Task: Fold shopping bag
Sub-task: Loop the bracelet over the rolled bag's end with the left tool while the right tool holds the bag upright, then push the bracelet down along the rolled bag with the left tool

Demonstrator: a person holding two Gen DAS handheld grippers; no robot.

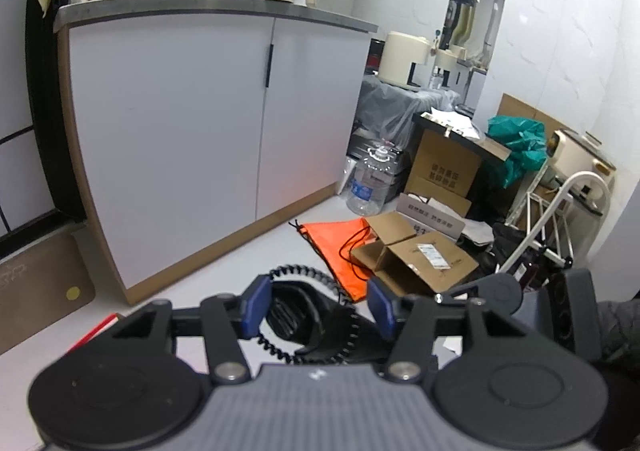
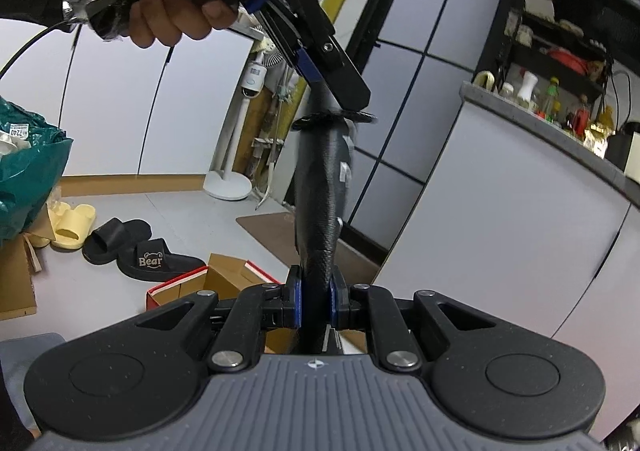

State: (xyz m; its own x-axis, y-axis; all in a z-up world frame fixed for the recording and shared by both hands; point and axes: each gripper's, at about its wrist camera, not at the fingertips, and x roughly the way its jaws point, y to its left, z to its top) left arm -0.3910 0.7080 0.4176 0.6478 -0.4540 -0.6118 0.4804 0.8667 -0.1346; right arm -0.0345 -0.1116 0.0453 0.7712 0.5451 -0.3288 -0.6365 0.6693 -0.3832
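Right tongs (image 2: 316, 307) pinch the black bag (image 2: 322, 187); left tongs (image 1: 318, 307) gape.

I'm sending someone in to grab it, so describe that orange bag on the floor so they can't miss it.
Start at the white cabinet under the grey countertop. On the floor near its right end, the orange bag lies flat against open cardboard boxes. It is the only bright orange thing there, with thin black cords.

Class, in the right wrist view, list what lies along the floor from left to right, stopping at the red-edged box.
green bag → yellow slippers → black slippers → red-edged box
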